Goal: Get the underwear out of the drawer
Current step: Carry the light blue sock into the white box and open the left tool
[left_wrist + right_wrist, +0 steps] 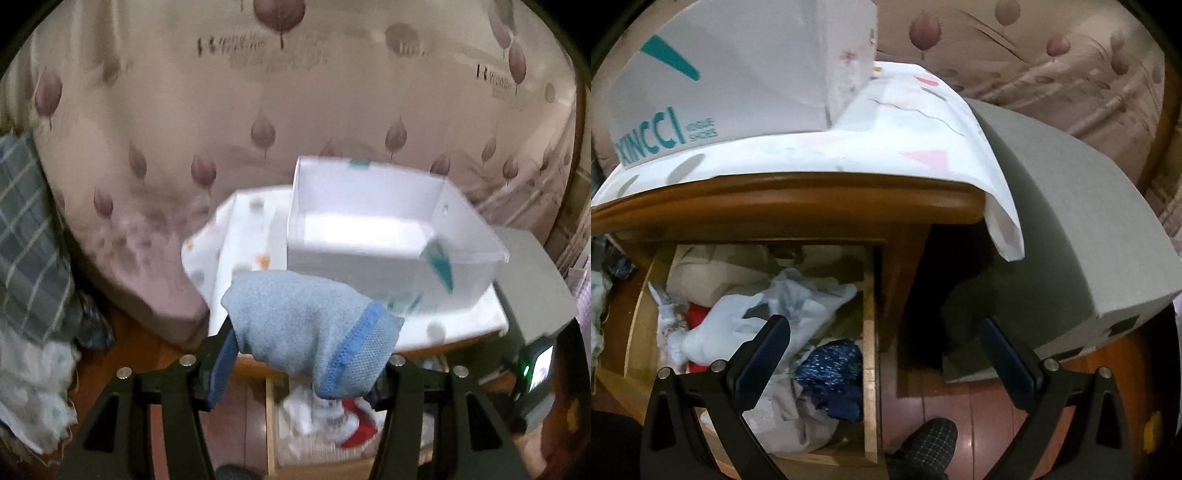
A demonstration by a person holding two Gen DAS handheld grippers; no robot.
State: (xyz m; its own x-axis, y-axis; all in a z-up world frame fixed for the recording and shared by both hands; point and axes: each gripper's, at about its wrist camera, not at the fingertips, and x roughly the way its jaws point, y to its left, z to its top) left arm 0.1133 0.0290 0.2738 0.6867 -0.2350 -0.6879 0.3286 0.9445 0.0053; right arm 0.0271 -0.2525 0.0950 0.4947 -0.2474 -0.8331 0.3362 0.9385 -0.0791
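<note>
1. My left tongs point(306, 363) are clamped on a light blue piece of underwear point(310, 321). It is a soft knit bundle with a brighter blue mesh band along one edge, and it bulges out between the dark blue pads.
2. That bundle hangs in the air in front of the nightstand top and above the open drawer point(271, 424), touching nothing but the pads.
3. My right tongs point(882, 362) stand wide with nothing between the pads. The left finger point(764, 358) sits over the drawer's clothes, the right one over the dark gap beside the nightstand.
4. The drawer point(870, 350) is pale bare wood with thin straight walls. It is packed with crumpled cloth: a white piece point(720, 328), a dark blue speckled one point(831, 373), a bit of red and some greyish folds.
5. The nightstand point(790, 206) is glossy brown wood with a rounded front edge. A white patterned cloth point(886, 136) covers it and droops over the right corner.
6. On that cloth sits a white cardboard box point(369, 229), open at the top, with teal lettering and sharp corners.
7. A grey boxy thing point(1071, 229) stands close to the right of the nightstand, leaving only a narrow dark gap.
8. The floor point(960, 417) is shiny red-brown boards. A checked slipper point(931, 439) rests on it near the drawer's front right corner.
9. A bed with a pinkish leaf-print cover point(166, 110) fills the background.
</note>
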